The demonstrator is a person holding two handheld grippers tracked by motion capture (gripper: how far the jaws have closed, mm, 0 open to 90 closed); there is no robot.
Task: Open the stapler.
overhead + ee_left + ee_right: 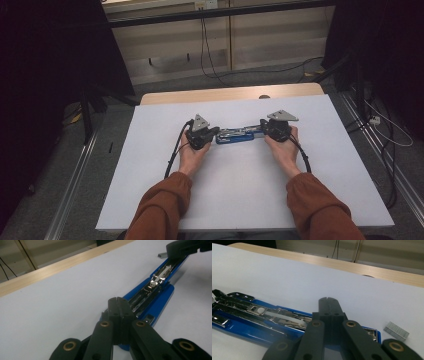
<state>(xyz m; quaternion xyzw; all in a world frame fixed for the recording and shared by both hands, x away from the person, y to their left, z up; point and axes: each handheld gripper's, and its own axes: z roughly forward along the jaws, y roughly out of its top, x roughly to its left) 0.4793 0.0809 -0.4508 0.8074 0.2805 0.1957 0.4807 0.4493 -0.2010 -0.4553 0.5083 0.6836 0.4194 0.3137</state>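
My left gripper (216, 132) and right gripper (262, 126) both rest on the white table (150, 165), facing each other across the blue stapler (239, 135). The stapler lies opened out flat near the table's middle, its steel staple channel (160, 277) facing up. Both pairs of jaws are pressed together with nothing between them, my left tips over the stapler's left end, my right tips over its right end. A strip of staples (396, 331) lies on the table just beside that right end.

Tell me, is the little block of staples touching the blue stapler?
Apart. In the right gripper view, the staple strip lies on the white table beside the opened blue stapler, with bare table showing between them.
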